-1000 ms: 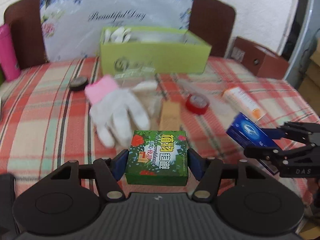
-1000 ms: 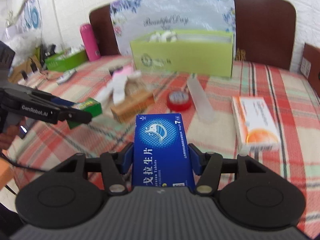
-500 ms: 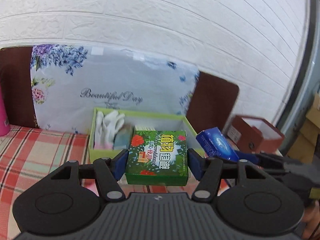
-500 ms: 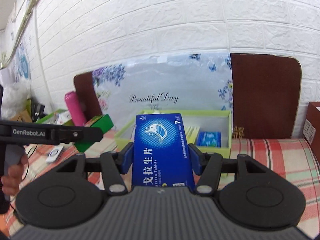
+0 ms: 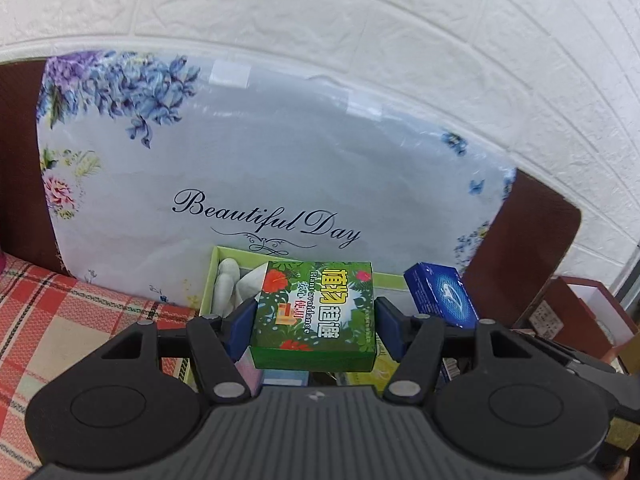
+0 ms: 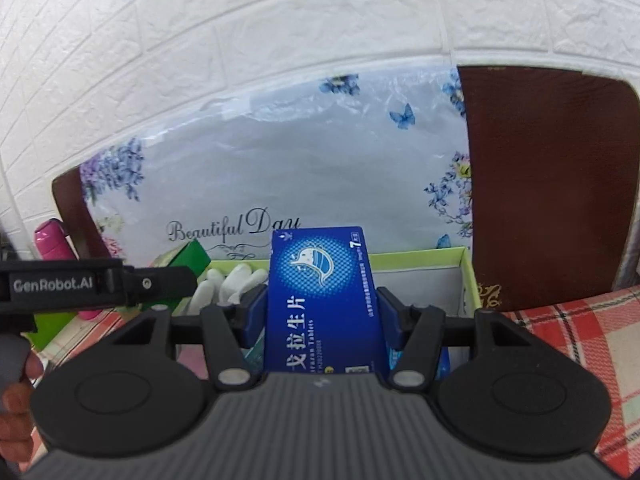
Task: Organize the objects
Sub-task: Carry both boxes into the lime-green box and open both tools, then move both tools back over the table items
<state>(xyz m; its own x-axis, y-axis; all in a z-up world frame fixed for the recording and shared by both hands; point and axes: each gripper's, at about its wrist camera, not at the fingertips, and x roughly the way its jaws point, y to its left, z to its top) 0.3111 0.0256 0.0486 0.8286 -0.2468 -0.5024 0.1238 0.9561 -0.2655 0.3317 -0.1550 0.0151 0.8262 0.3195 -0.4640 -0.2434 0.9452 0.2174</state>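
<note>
Lime-green open box [image 6: 466,266]: set against a floral "Beautiful Day" panel [image 5: 260,168]. Contents noted: white gloves [image 6: 236,280] at its left end; further flat packets are glimpsed below the grippers but cannot be identified.

Green carton [image 5: 314,314], printed "Plant avoidance": clamped between the blue pads of the left hand-held gripper [image 5: 314,320] and held above the box's left half, in front of the gloves.

Blue tablet carton [image 6: 324,300]: gripped upright by the right hand-held gripper [image 6: 322,316] and held over the middle of the box; it is also seen in the left view [image 5: 440,296], just right of the green carton.

Surroundings: red plaid cloth [image 5: 52,320] is laid over the worktop; a brown chair back [image 6: 544,184] stands behind the panel; a pink bottle [image 6: 54,240] stands far left; a brown carton [image 5: 580,312] stands far right. The box interior is largely screened by both grippers.
</note>
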